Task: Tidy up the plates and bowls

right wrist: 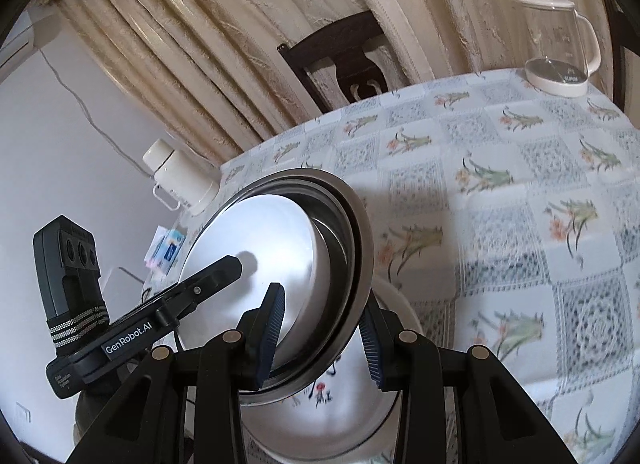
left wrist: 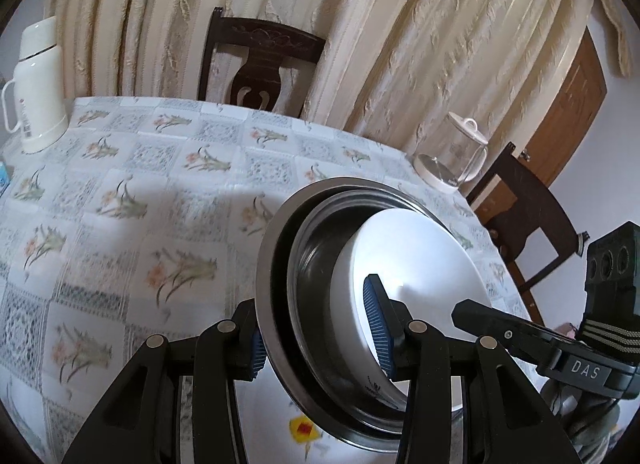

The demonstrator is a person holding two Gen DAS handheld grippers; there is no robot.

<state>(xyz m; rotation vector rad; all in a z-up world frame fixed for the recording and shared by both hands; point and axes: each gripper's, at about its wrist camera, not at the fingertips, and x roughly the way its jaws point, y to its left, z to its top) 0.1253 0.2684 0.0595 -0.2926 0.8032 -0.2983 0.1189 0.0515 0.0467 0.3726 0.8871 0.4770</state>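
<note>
Here we see both grippers, left gripper (left wrist: 320, 328) & right gripper (right wrist: 320, 336), clamping the nested bowls (left wrist: 312, 264) at 6 o'clock; contact w/ plate (right wrist: 328, 420) below unclear.

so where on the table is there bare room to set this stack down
The middle of the tablecloth is bare between the thermos and glass kettle. It is crowded at the near edge, where the painted plate lies under the held stack.

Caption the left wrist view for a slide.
Both grippers, left and right, grip nested round steel bowls holding a white dish above the floral tablecloth.
</note>
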